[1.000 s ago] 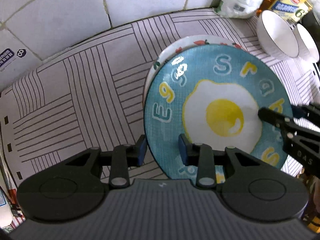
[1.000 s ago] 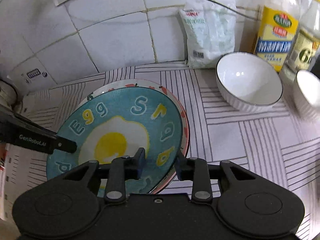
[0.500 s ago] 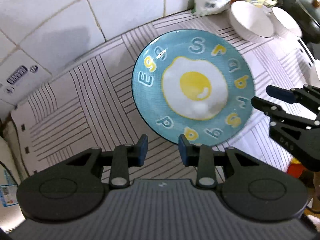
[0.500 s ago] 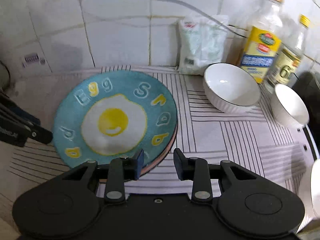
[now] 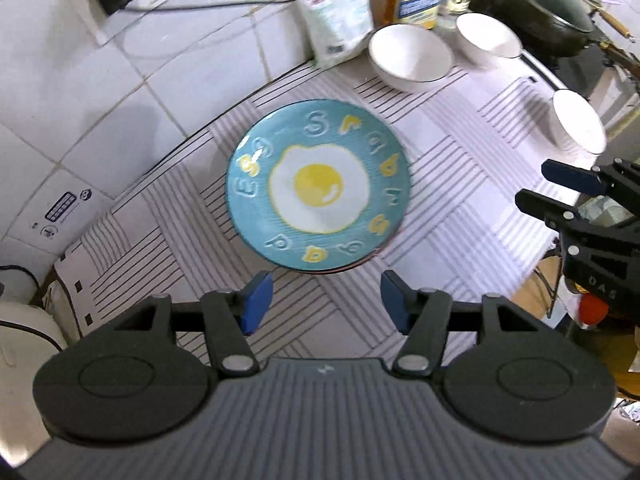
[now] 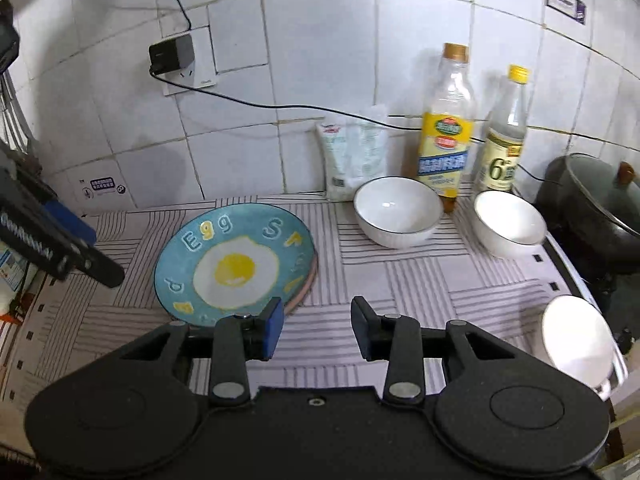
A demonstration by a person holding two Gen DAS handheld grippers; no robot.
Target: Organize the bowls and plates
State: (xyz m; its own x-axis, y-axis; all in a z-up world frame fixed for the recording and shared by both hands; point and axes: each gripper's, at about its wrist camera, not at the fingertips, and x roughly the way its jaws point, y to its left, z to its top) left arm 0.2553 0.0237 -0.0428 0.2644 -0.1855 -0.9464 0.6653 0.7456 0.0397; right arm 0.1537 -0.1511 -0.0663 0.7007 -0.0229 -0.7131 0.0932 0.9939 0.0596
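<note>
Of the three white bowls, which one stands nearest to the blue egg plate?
The largest white bowl, in front of the yellow-labelled bottle; the other two bowls lie farther right.

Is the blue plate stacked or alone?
Stacked. The blue plate lies flat on another plate, whose pinkish rim peeks out beneath its right edge. Both grippers are clear of it.
</note>
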